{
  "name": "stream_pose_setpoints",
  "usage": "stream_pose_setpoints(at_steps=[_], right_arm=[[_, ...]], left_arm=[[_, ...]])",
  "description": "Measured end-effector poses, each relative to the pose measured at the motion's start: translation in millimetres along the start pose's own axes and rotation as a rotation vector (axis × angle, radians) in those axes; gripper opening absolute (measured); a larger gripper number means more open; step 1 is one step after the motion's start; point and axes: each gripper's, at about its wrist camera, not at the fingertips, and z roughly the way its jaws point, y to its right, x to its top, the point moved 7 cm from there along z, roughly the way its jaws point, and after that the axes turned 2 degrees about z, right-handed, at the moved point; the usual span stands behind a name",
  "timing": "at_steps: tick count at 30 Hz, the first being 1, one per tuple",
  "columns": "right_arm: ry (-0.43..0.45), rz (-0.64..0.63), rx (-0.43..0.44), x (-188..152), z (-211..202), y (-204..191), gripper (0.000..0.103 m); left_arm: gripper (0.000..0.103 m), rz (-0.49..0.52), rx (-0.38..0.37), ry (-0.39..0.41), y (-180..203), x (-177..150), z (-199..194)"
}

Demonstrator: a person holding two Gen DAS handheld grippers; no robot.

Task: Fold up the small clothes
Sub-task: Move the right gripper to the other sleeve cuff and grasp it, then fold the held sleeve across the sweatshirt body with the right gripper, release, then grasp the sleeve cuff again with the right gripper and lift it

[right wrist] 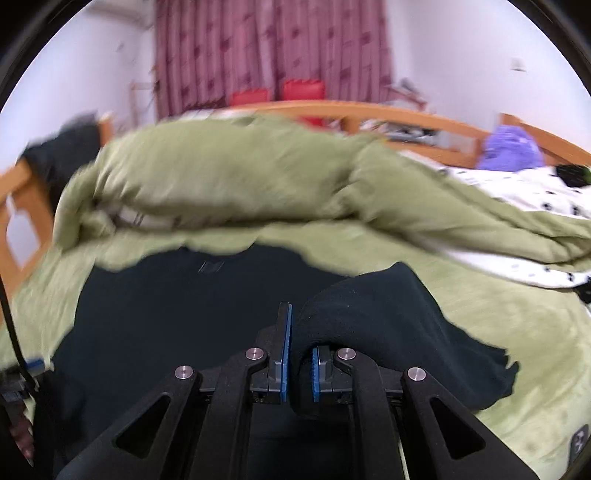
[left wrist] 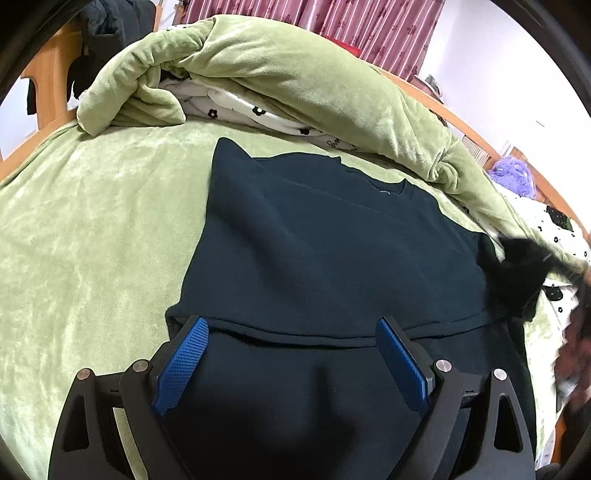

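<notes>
A dark navy T-shirt (left wrist: 332, 258) lies flat on the green bedspread (left wrist: 92, 240), its left side folded in and its collar toward the far side. My left gripper (left wrist: 291, 328) is open, its blue pads wide apart just above the shirt's lower part. In the right wrist view my right gripper (right wrist: 299, 332) is shut on the shirt's right sleeve (right wrist: 388, 325), which is lifted and draped over the right finger. The shirt's body (right wrist: 166, 314) spreads to the left. The view is motion-blurred.
A rolled green duvet (left wrist: 295, 81) with a white flower-print lining lies along the far side of the bed. A wooden bed frame (right wrist: 406, 118), a purple plush (right wrist: 513, 147), red items and a maroon curtain (right wrist: 273, 48) stand behind. Dark clothes hang on the left post (left wrist: 107, 22).
</notes>
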Motion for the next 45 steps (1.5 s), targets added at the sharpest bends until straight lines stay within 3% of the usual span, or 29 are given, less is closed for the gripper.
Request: stream_pose_setpoints(at_steps=[3,7,9,11,15,17,19,22,27,33,36,45], right_arm=[[-0.081,-0.062,-0.021,-36,30,-30,0.009],[-0.139,-0.075,-0.032,-66,54,-39,0.012],[-0.189,-0.059,-0.015,-78,62,-36,0.023],[-0.234,-0.058,-0.004,-86,65,-33,0.024],[-0.227,-0.100,-0.005,-84,39,-23,0.047],[-0.194,-0.110,-0.001,-79,18,-11,0.051],[-0.165,-0.100,-0.007,-73,1,5,0.062],[-0.128,-0.032,-0.038,-63,-23,43,0.068],[-0.097,0.068,-0.075,-60,-44,98,0.070],[-0.160,0.096,-0.019,-81,-54,112,0.070],[-0.159,0.105,-0.048,-89,-54,121,0.070],[-0.188,0.294,-0.144,-95,-27,191,0.070]], left_arm=[[0.092,-0.008,-0.005,0.008,-1,2,-3],[0.092,-0.025,-0.020,0.012,-3,5,-6],[0.092,-0.027,-0.025,0.008,-2,4,-5],[0.092,-0.026,-0.025,0.004,-2,4,-4],[0.092,-0.025,-0.028,0.004,-1,5,-4],[0.092,-0.026,-0.027,0.005,-1,5,-4],[0.092,-0.029,-0.026,0.006,-1,5,-3],[0.092,-0.028,-0.020,0.004,-2,4,-2],[0.092,-0.025,-0.006,-0.008,-4,2,5],[0.092,-0.011,0.009,-0.032,-2,-4,14],[0.092,-0.003,0.013,-0.035,-1,-6,14],[0.092,0.015,0.028,-0.037,-1,-7,20]])
